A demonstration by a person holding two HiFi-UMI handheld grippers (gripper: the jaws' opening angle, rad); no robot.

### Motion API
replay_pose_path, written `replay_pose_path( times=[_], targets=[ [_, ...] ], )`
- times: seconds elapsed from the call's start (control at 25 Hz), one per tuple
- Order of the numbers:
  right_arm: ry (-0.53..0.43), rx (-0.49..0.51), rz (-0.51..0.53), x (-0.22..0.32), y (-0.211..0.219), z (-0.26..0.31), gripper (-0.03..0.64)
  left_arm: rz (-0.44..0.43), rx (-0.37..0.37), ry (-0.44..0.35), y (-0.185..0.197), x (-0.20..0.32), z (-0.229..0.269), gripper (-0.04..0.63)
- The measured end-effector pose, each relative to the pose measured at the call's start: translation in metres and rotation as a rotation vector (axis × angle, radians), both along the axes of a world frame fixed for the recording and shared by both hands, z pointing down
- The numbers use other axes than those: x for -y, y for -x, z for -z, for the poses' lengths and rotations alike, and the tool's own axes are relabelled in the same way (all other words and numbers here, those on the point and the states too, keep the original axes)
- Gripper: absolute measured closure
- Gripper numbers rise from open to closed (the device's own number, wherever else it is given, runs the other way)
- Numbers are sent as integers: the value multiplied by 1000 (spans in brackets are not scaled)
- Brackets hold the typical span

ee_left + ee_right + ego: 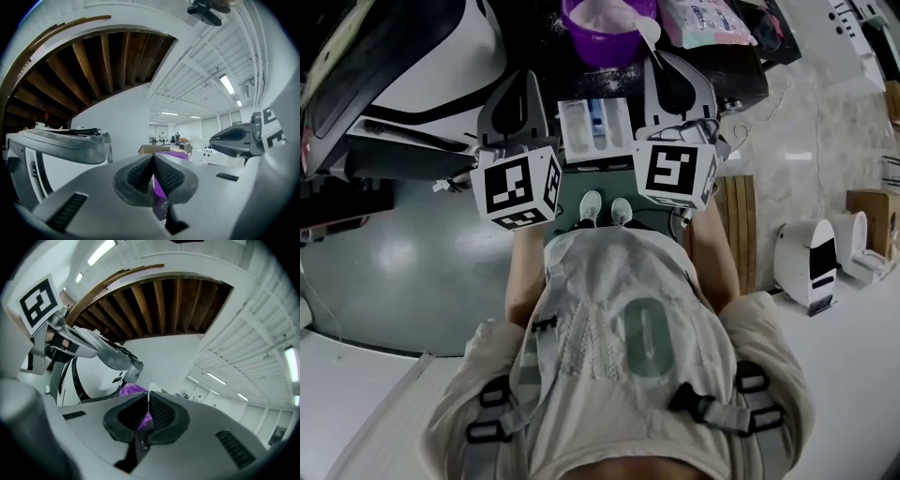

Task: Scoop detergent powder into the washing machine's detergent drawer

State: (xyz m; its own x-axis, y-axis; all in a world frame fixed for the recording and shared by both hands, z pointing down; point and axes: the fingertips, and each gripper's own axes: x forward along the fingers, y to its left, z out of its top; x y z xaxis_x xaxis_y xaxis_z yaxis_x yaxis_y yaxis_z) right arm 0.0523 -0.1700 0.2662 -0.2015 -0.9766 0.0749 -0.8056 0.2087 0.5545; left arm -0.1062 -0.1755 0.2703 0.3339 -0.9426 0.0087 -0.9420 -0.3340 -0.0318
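Floor: grey and glossy, washer off at 10 o'clock.
Head view, bowl: purple bowl of powder at 12 o'clock; spoon at its rim, handle running 11-to-5 into right gripper.
Head view, drawer: drawer open between left gripper and right, 7 o'clock from the spoon.
Left gripper view: left gripper jaws pressed together, nothing held; bowl beyond.
Right gripper view: right gripper clamped on spoon handle; bowl at 11 o'clock.
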Motion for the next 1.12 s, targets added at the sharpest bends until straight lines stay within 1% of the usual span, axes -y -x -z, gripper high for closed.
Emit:
replay_pose_path(
  times=[0.2,0.36,0.56,0.72,1.12],
  targets=[
    [32,158,-47,-3,-21,-5,604,-37,13,-29,-17,-5,6,575],
    [61,248,-75,-5,-32,-15,604,-53,21,-40,-25,-6,7,575],
    [105,360,-83,-8,-42,-28,604,-61,27,-36,-31,-7,2,574],
    [136,380,-85,-9,-43,-36,604,-60,29,-31,-31,-7,0,574],
    [140,407,-79,-9,-43,-35,604,-57,26,-36,-30,-4,4,575]
  ],
)
